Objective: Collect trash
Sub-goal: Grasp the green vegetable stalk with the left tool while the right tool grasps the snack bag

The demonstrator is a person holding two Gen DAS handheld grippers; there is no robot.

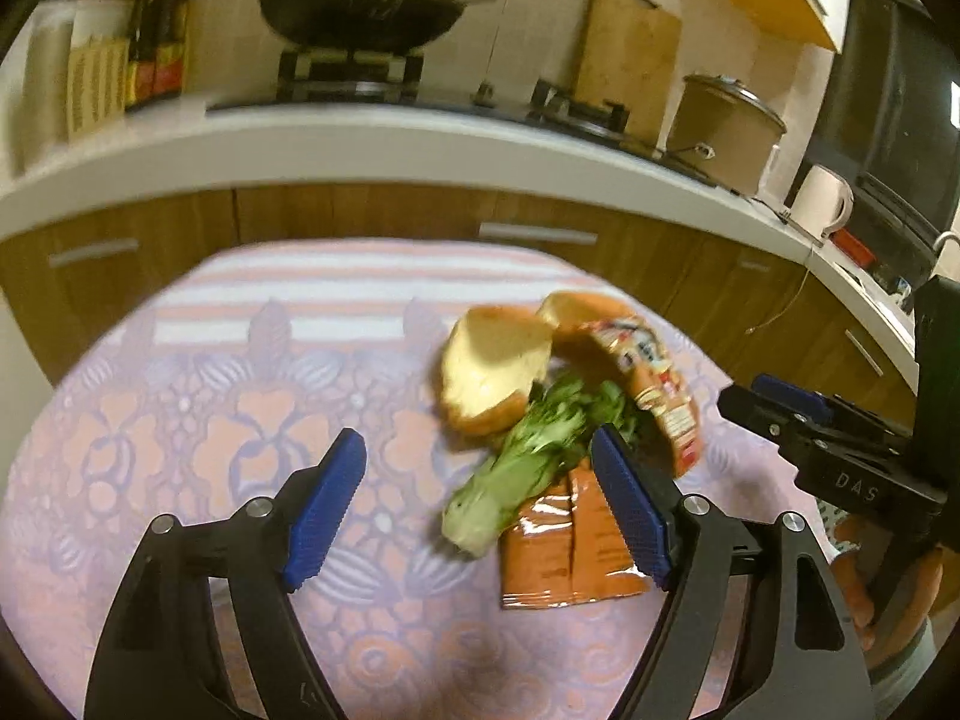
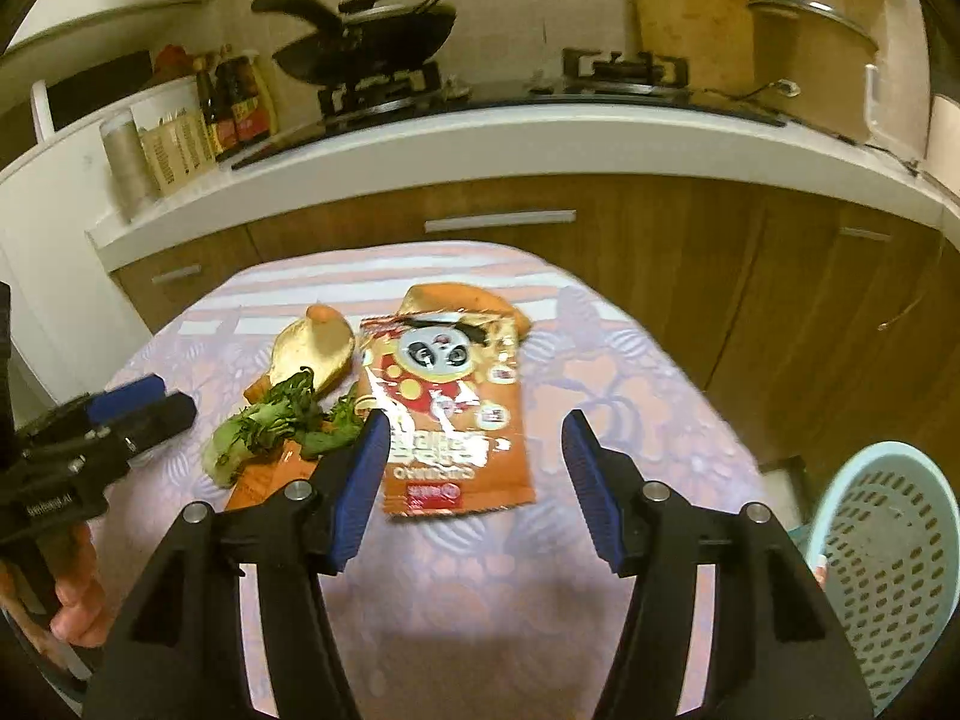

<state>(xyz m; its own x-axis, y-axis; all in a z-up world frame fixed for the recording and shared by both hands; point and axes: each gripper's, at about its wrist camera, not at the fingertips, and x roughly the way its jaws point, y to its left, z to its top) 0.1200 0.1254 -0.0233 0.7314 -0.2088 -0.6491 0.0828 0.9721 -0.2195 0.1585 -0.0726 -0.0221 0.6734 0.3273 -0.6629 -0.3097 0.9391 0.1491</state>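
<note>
A pile of trash lies on the patterned tablecloth (image 1: pixel 180 420): a green leafy vegetable (image 1: pixel 516 468), two bread bun halves (image 1: pixel 492 378), an orange snack bag with a panda print (image 2: pixel 450 408) and a flat orange wrapper (image 1: pixel 564 558). My left gripper (image 1: pixel 480 510) is open and empty, with the vegetable stem between its fingers. My right gripper (image 2: pixel 474 486) is open and empty, just in front of the panda bag's near edge. The right gripper also shows in the left wrist view (image 1: pixel 780 408), and the left gripper shows in the right wrist view (image 2: pixel 138 408).
A light blue perforated basket (image 2: pixel 888 564) stands off the table's right side. Behind the table runs a white kitchen counter (image 1: pixel 360 144) with a wok on a stove (image 1: pixel 360 12), bottles, a rice cooker (image 1: pixel 720 120) and a white kettle (image 1: pixel 822 198).
</note>
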